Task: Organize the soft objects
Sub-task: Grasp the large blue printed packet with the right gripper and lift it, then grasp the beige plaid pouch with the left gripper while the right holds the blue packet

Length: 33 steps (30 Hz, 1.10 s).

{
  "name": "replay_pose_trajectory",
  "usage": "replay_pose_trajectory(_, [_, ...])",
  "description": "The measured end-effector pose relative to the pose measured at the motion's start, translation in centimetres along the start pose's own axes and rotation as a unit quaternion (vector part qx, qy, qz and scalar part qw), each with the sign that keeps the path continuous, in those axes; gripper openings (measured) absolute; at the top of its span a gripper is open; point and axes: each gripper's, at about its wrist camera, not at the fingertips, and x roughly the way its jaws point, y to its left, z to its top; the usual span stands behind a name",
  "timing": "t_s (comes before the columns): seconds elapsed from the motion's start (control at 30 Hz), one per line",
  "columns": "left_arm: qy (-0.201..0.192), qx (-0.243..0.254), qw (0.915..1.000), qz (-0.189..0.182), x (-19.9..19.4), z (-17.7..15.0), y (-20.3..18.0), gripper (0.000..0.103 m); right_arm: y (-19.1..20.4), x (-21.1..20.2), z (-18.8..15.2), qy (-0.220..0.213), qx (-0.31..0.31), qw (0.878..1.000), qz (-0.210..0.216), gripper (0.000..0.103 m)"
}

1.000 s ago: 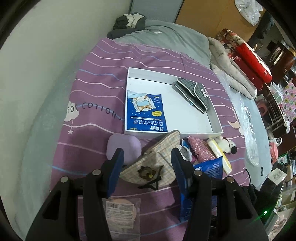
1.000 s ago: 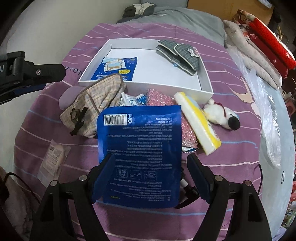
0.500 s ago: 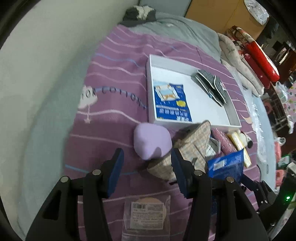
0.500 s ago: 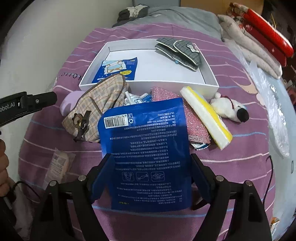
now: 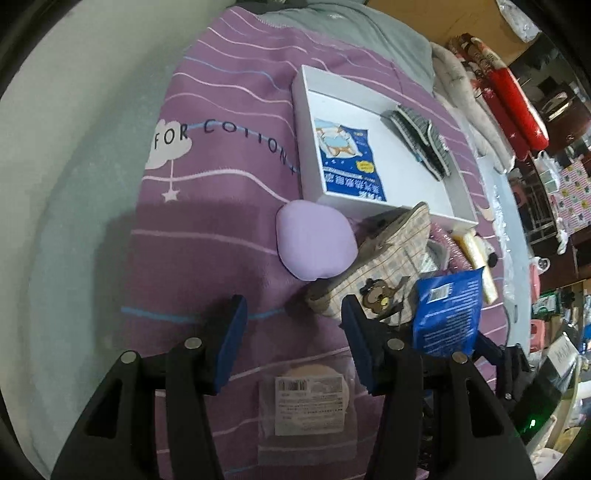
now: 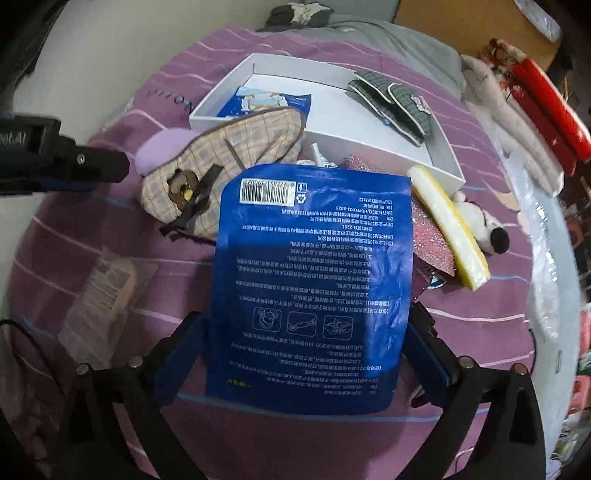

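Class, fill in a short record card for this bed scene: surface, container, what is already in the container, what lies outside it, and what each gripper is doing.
surface: purple striped blanket
container: white tray
in container: blue packet; grey plaid slippers
outside container: lilac pad; plaid pouch; plush dog; yellow sponge; clear sachet
left gripper: open, empty, above the blanket
right gripper: jaws opening, blue pouch between them

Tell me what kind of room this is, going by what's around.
Most likely a bedroom at home: the things lie on a bed with a purple striped blanket, a grey quilt sits at its far end, and folded bedding is piled alongside.
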Motion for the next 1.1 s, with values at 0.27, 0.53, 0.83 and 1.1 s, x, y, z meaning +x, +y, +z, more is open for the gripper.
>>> replay_pose_trajectory(0.27, [0.009,0.010,0.9998,0.017,0.6,0.0,-0.3,0.054,0.3,0.1,-0.2,-0.005,-0.006,0.999,-0.042,0.098])
replay_pose_trajectory(0.53, [0.004,0.011,0.9998,0.015,0.3,-0.1,-0.6,0.054,-1.1,-0.9,-0.1,-0.006,0.019,1.000,-0.021,0.085])
replay_pose_trajectory(0.83, [-0.004,0.036,0.9993,0.014,0.0,-0.5,-1.8,0.055,-2.6,-3.1,0.1,-0.019,0.049,0.998,0.019,0.083])
replay_pose_trajectory(1.1, [-0.001,0.047,0.9979,-0.045,0.7,-0.3,-2.2,0.057,-3.5,-4.1,0.2,-0.028,0.068,0.995,0.064,0.083])
